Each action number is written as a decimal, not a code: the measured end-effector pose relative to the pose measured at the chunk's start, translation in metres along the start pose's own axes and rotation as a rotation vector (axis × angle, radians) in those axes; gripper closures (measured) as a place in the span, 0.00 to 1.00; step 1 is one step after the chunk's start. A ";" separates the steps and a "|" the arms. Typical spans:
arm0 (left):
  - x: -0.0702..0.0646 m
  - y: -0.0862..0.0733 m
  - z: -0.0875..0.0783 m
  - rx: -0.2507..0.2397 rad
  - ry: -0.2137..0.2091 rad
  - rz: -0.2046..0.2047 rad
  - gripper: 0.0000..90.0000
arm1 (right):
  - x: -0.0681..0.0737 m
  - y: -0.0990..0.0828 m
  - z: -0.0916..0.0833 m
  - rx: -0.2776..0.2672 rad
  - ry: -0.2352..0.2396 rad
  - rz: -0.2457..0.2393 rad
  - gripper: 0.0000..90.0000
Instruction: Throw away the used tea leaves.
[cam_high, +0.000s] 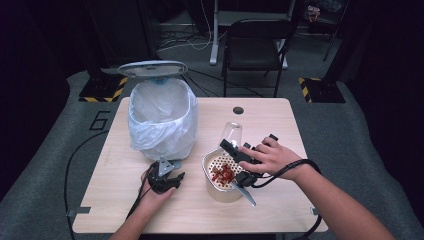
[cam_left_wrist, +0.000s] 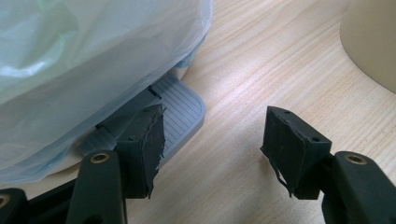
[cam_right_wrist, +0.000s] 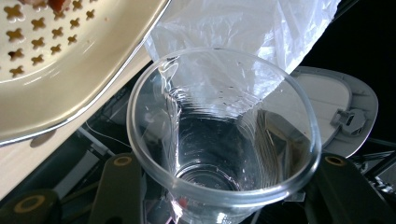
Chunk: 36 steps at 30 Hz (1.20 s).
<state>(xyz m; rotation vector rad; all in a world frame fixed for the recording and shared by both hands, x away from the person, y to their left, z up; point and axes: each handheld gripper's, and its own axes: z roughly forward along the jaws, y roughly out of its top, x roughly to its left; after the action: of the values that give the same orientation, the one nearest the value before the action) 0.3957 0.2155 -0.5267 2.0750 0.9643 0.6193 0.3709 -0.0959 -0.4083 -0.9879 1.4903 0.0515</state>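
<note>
The wooden table (cam_high: 280, 115) carried a pedal bin (cam_high: 162, 120) on its far left, lined with a thin white bag, its lid (cam_high: 152, 68) standing open; the inside was hard to see, and it looked empty as far as the bag allowed. To the right, nearer the person, sat a beige pot (cam_high: 220, 192) with a perforated strainer insert (cam_high: 216, 162), and on that lay a small heap of red scraps (cam_high: 223, 173). A metal utensil (cam_high: 245, 194) leaned at the pot's near rim. The clear plastic cup (cam_right_wrist: 224, 140) was just beyond the pot's far edge, tipped on its side with its mouth toward the camera, and it looked empty. The right gripper (cam_high: 234, 149) had it clamped across the body, jaws at a middling width. Such a cup is likely light, thin and slick, and it would buckle under a hard squeeze, so a gentle hold near the stiffer rim or base seems wisest. The left gripper (cam_left_wrist: 215, 135) lay low at the bin's near foot, jaws apart with nothing between them, one pad over the ribbed grey pedal (cam_left_wrist: 180, 109).
</note>
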 end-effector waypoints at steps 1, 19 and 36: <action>0.000 0.000 0.000 -0.003 -0.001 -0.005 0.43 | 0.000 -0.001 -0.001 -0.007 0.026 0.037 0.53; 0.000 0.000 0.000 -0.001 -0.001 -0.002 0.43 | -0.032 -0.033 0.007 -0.142 0.090 0.454 0.53; 0.000 0.000 0.000 -0.001 -0.004 -0.007 0.43 | -0.048 -0.069 0.025 -0.271 0.274 0.988 0.54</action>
<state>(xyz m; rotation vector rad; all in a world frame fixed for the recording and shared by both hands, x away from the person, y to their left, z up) 0.3957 0.2156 -0.5268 2.0708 0.9681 0.6117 0.4234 -0.0997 -0.3388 -0.3797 2.1419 0.8701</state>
